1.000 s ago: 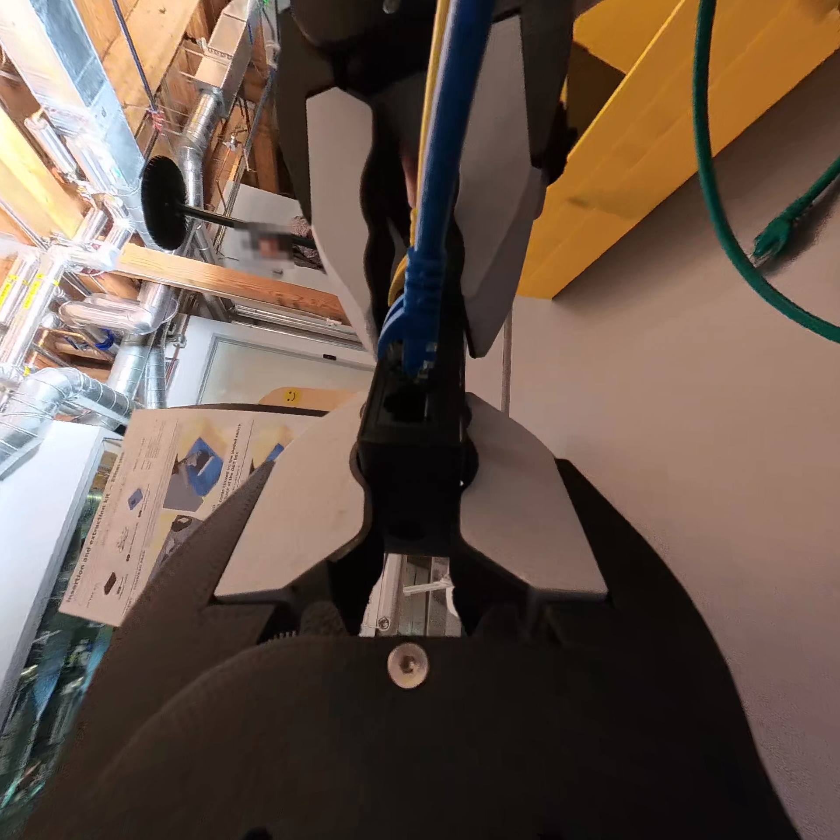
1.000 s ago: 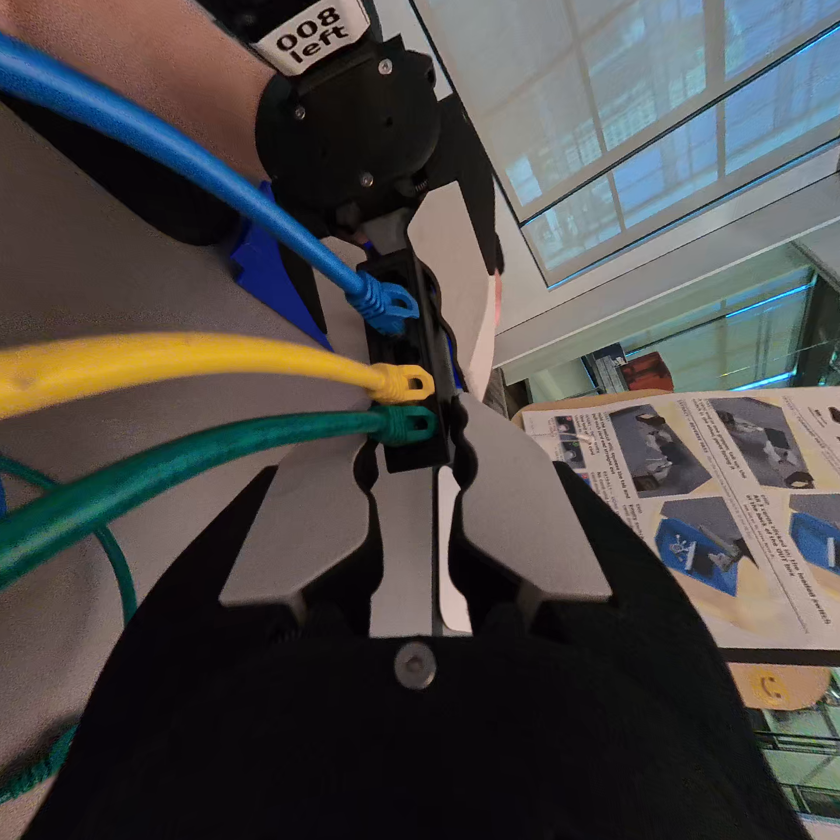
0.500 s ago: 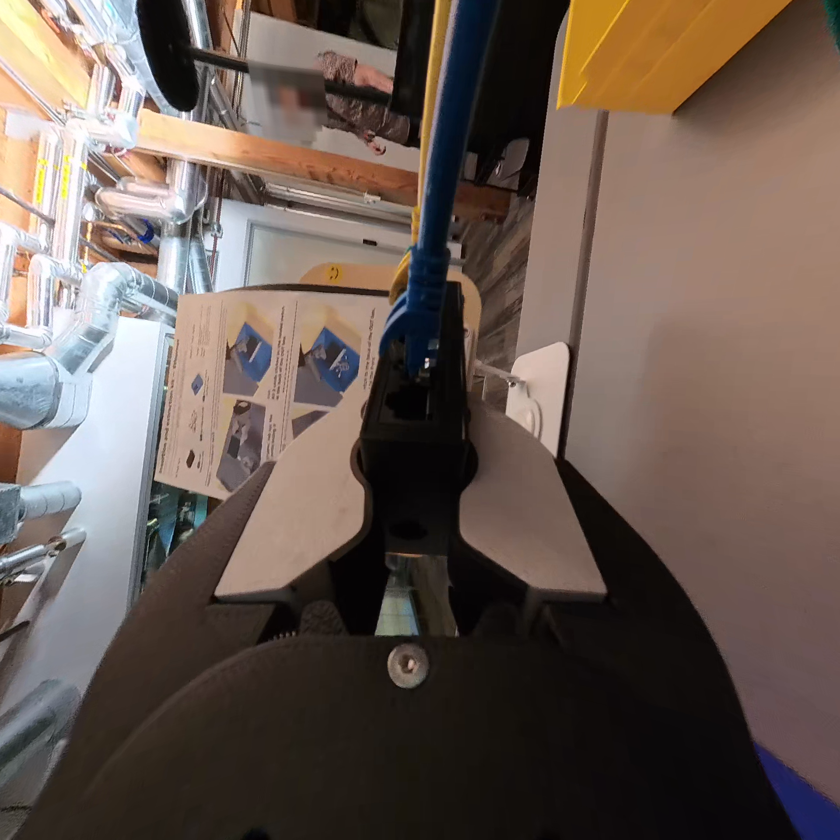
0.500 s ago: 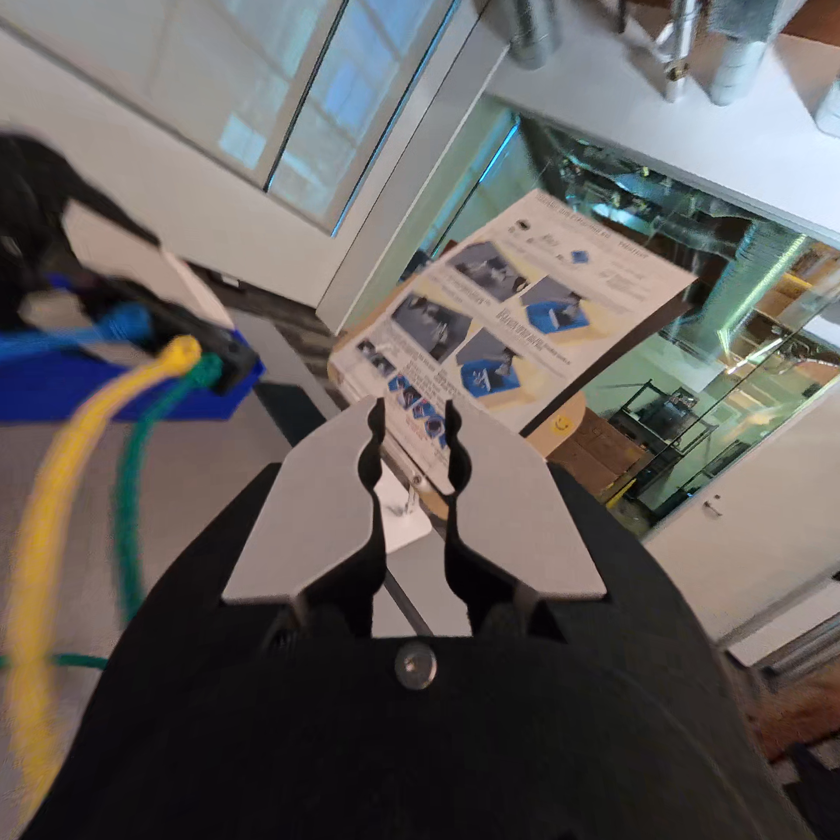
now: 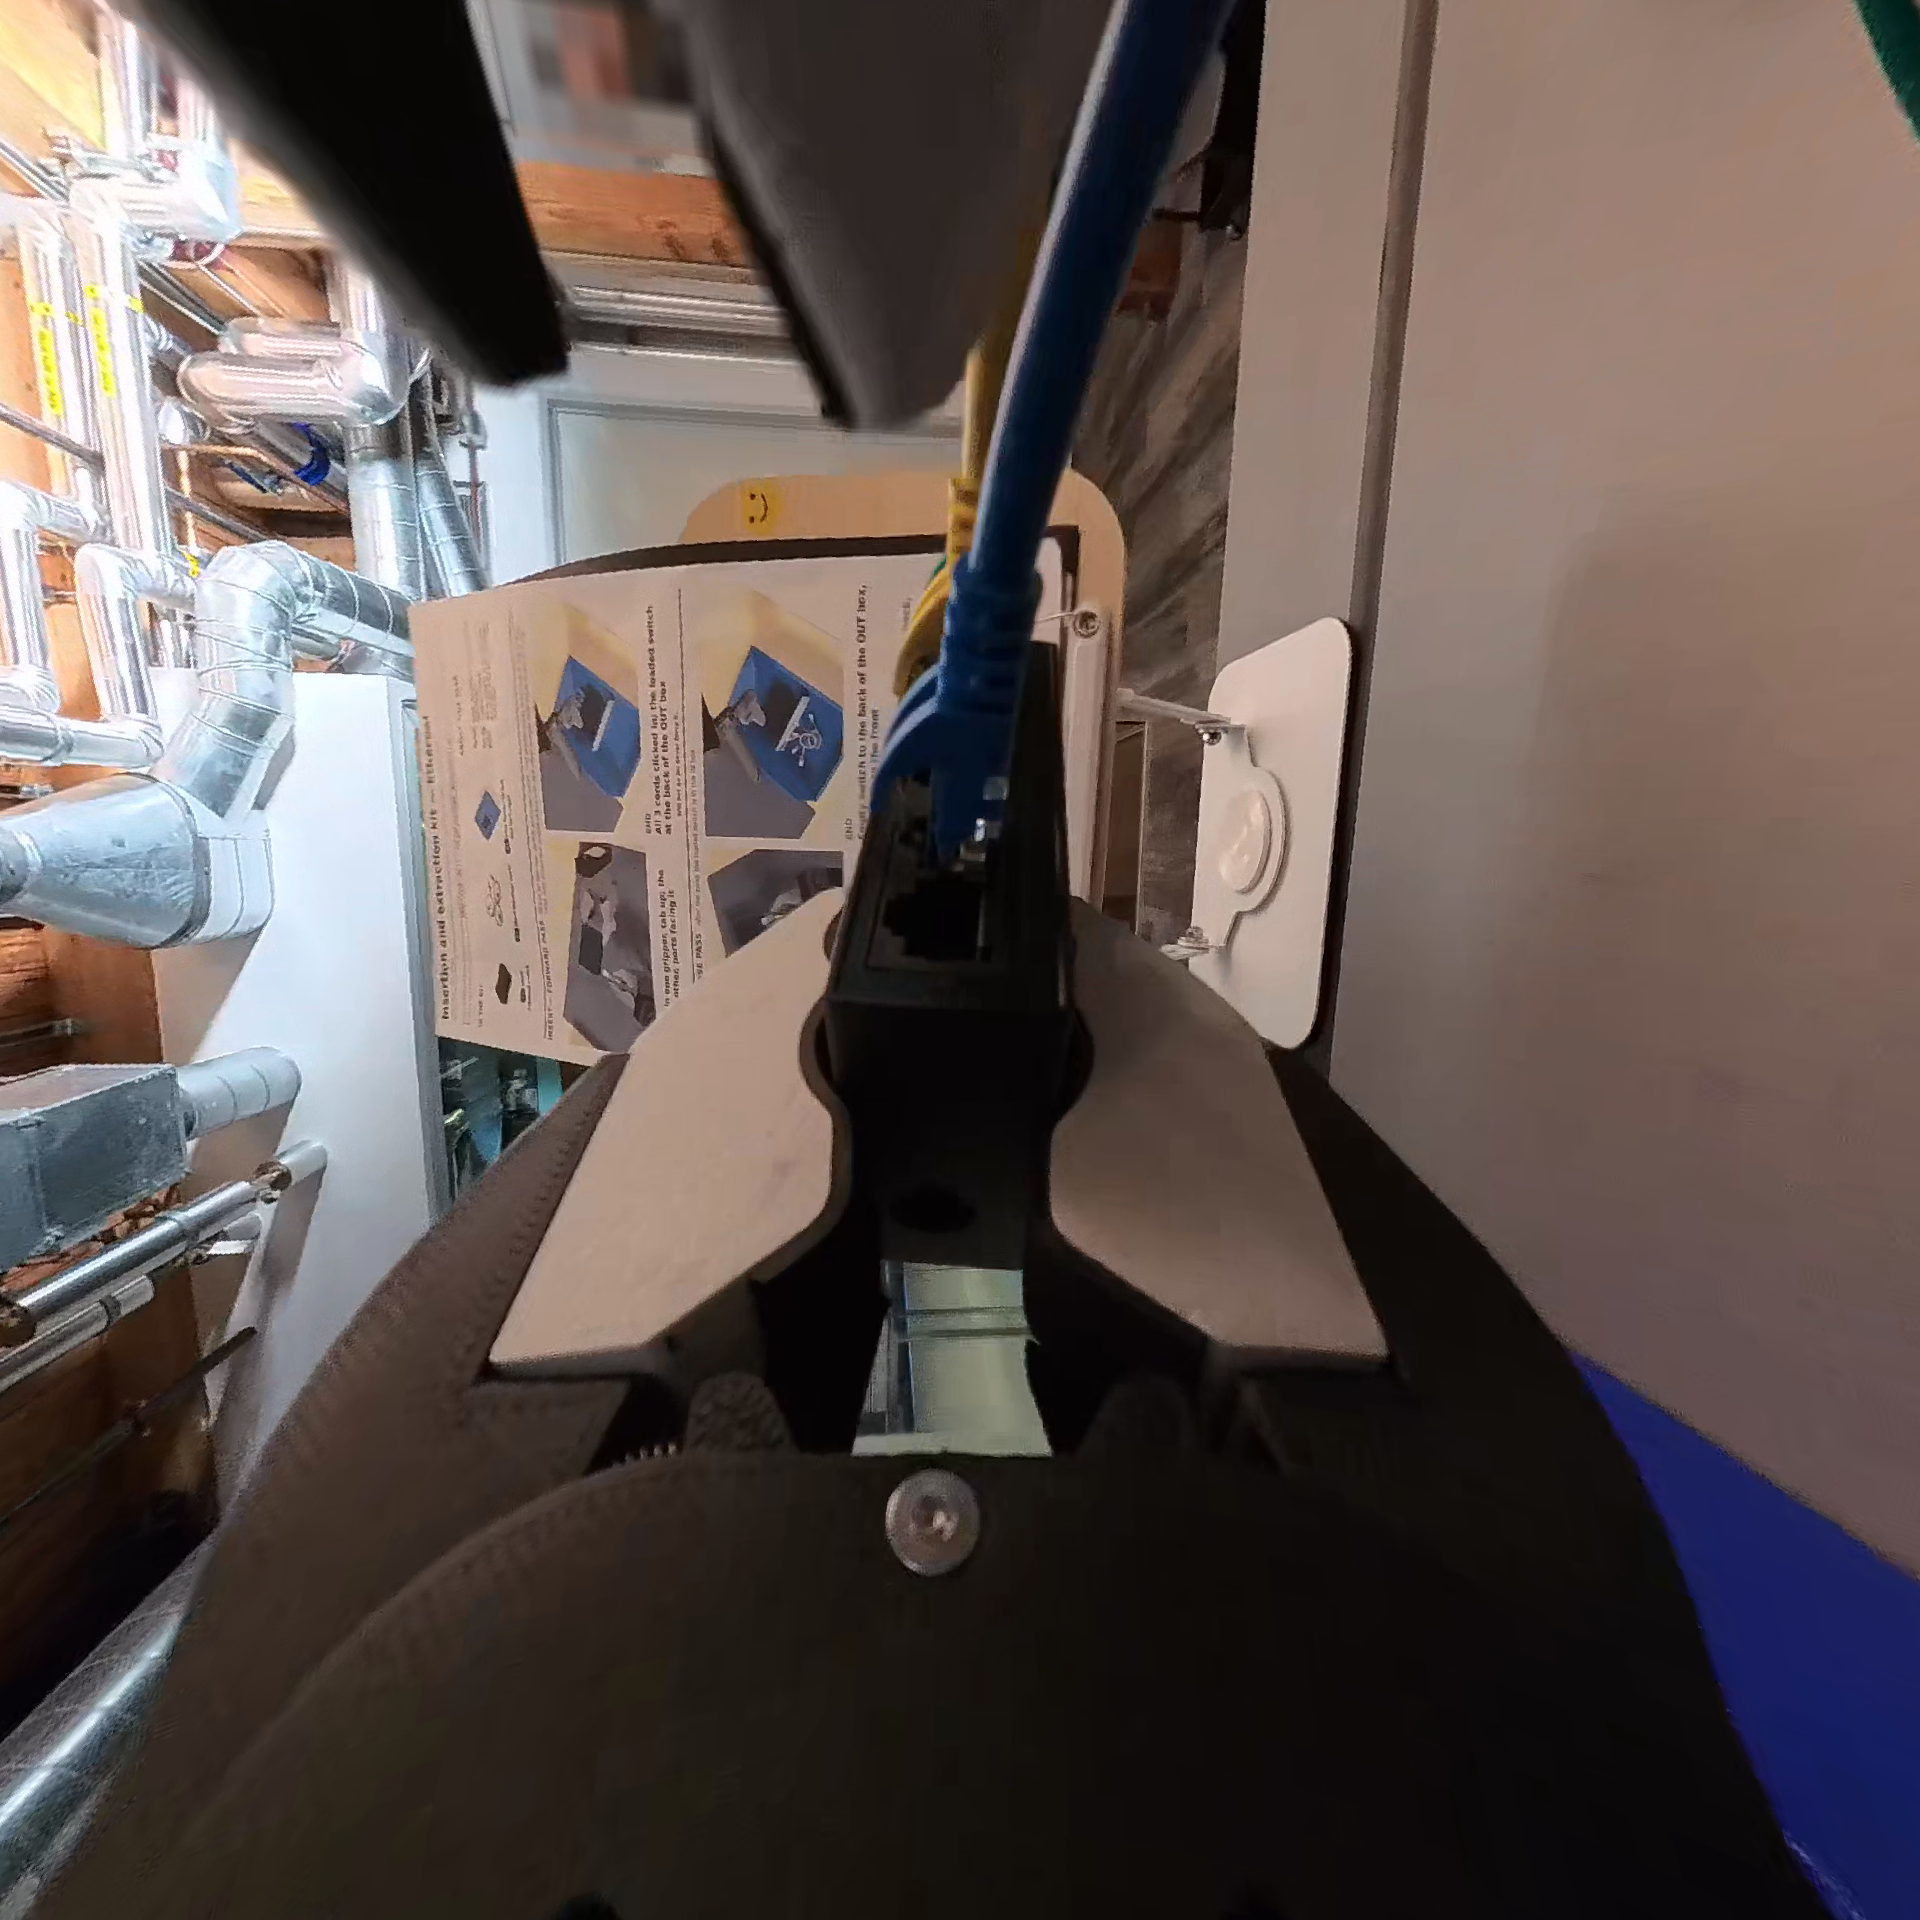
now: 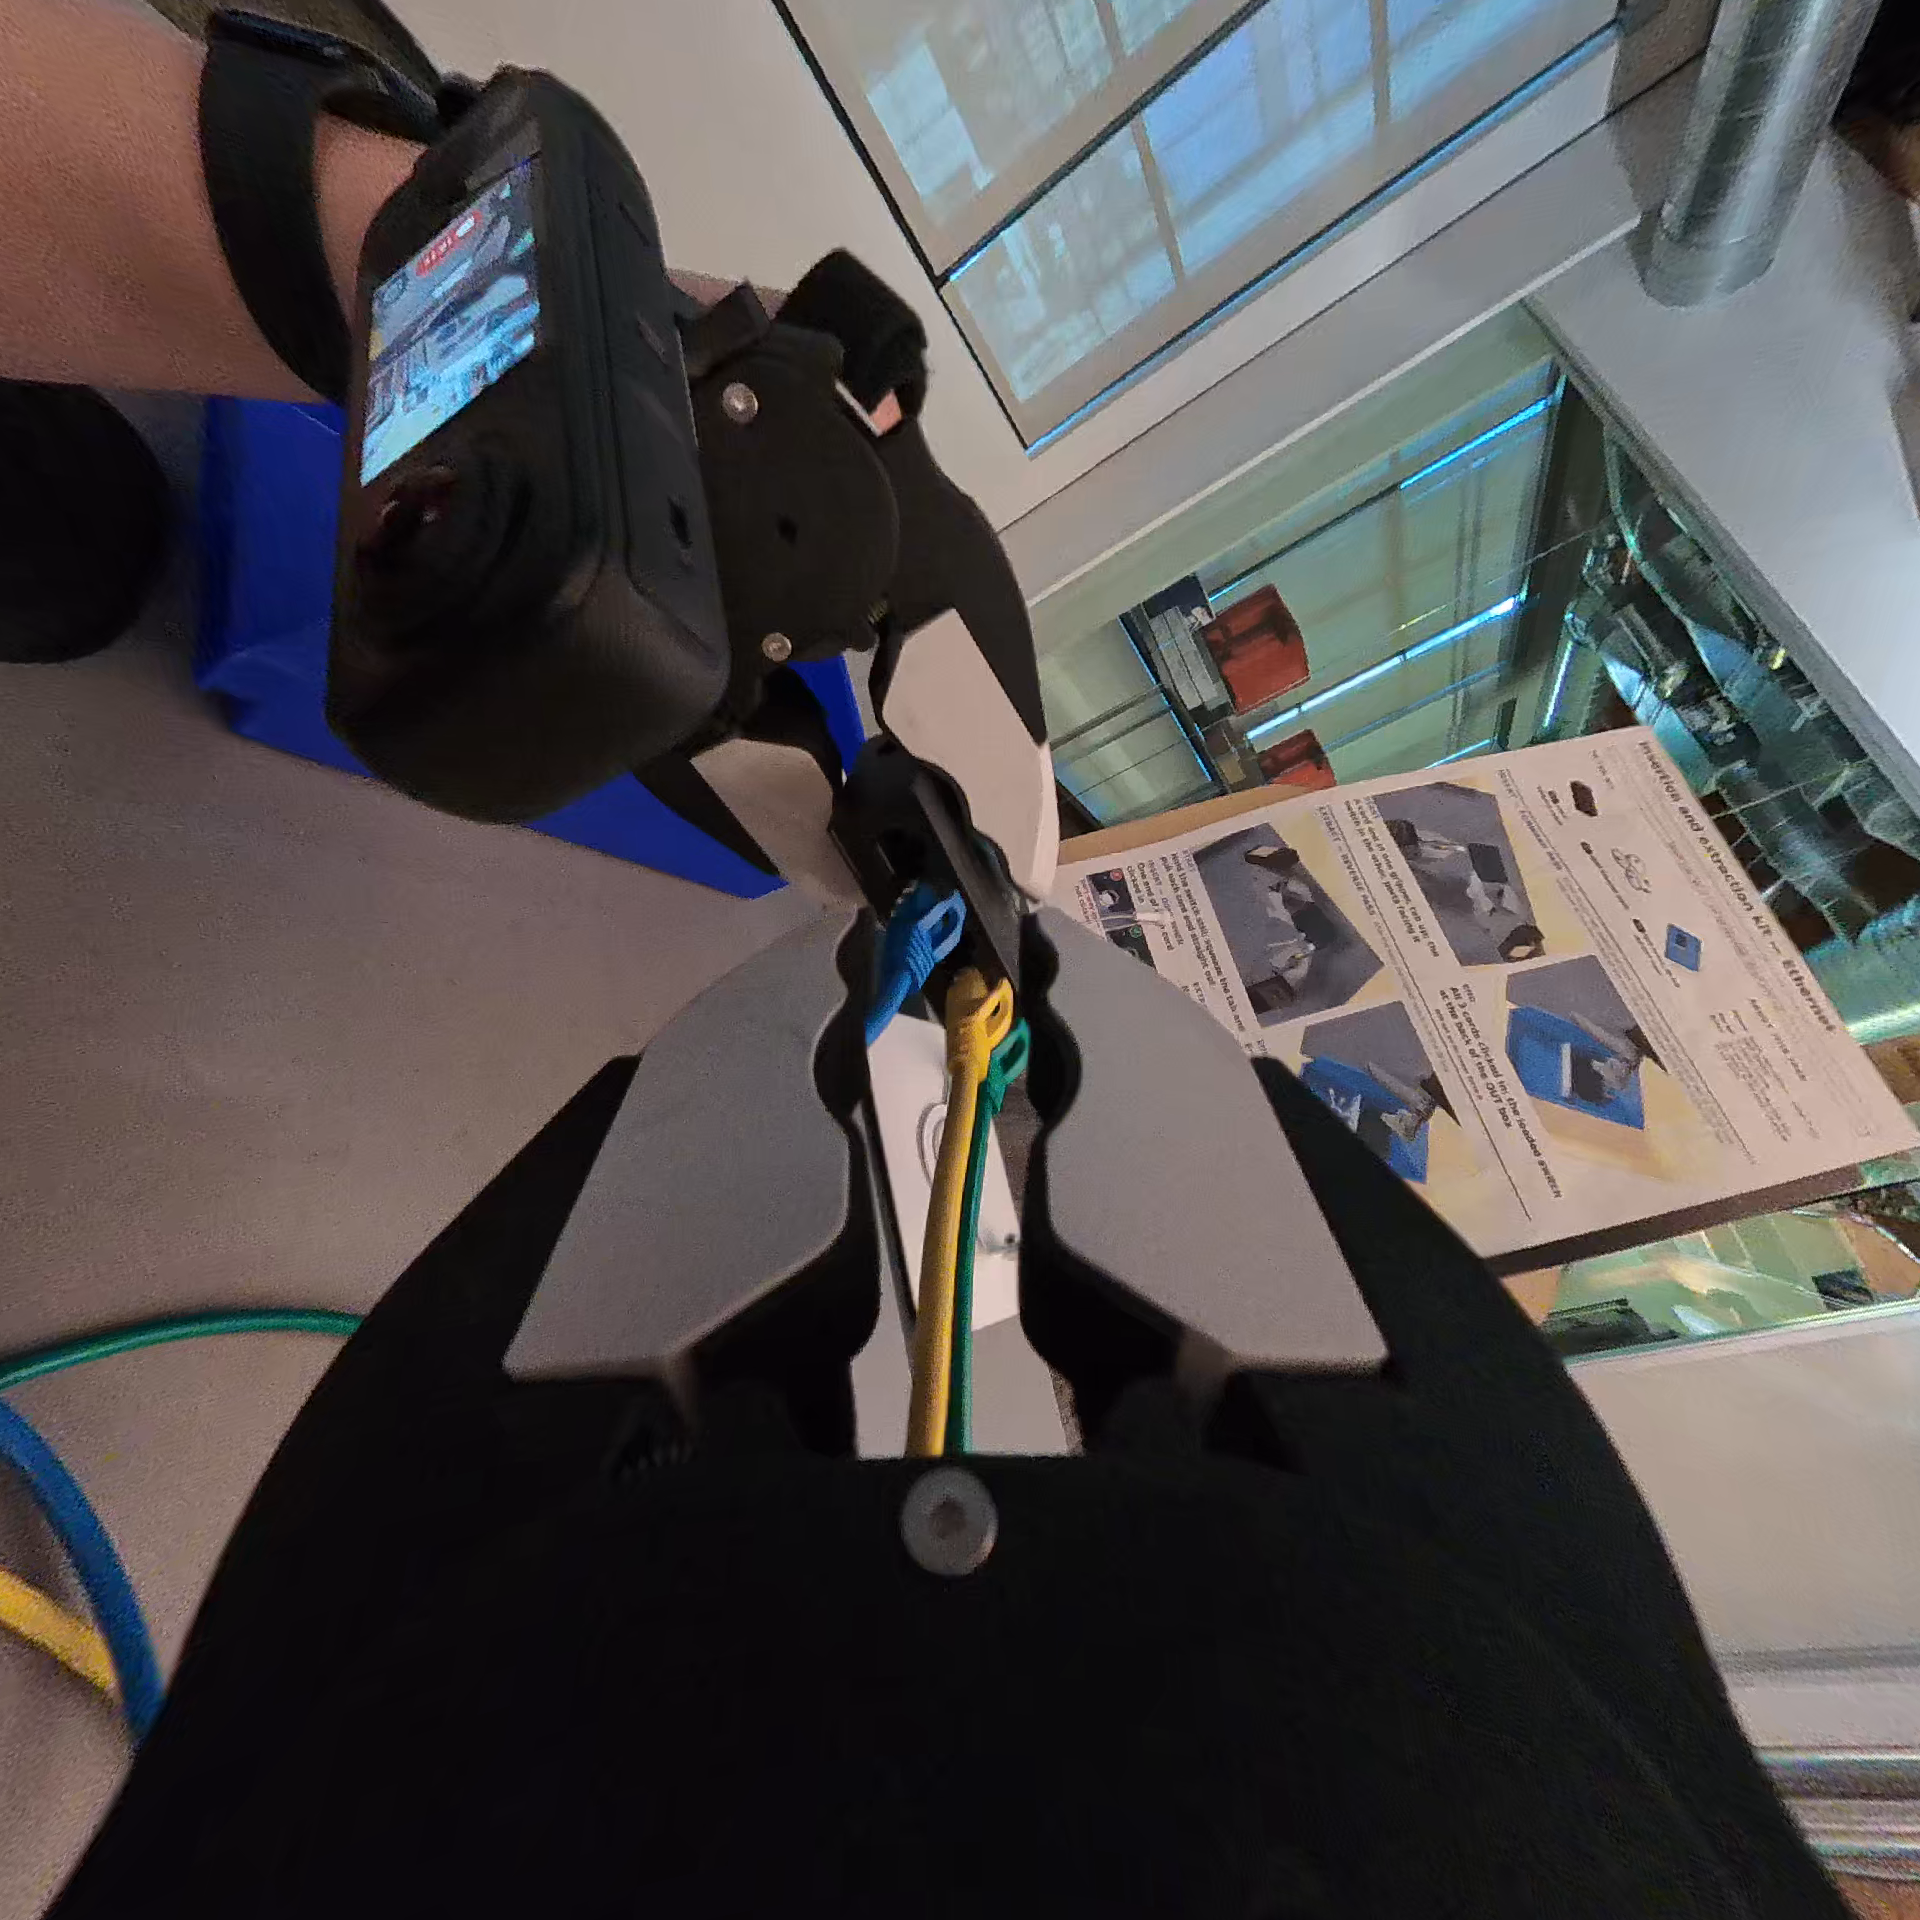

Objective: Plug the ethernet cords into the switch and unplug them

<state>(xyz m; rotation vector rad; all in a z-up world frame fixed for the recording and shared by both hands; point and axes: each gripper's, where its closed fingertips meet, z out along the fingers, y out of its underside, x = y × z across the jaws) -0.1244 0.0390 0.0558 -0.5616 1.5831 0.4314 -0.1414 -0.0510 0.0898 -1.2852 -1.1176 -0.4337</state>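
Black switch (image 5: 951, 1049) held off tabletop (image 6: 312, 1039), clamped between left gripper (image 5: 948, 1023) fingers. Blue cord (image 6: 914, 951), yellow cord (image 6: 961, 1091), green cord (image 6: 997, 1060) all seated in ports. Right gripper (image 6: 945, 1039) parted, straddling yellow and green cords, grasping nothing. Likely unplug phase: next move needs closing on one plug, pressing tab, pulling straight.

The switch (image 5: 951, 1049) sits between the left gripper's (image 5: 948, 1039) fingers. Three cords (image 6: 961, 1122) enter its port face, running back between the right gripper's (image 6: 948, 1023) fingers. An instruction sheet (image 6: 1538, 977) stands at two o'clock, a bin (image 6: 270, 582) at ten o'clock.
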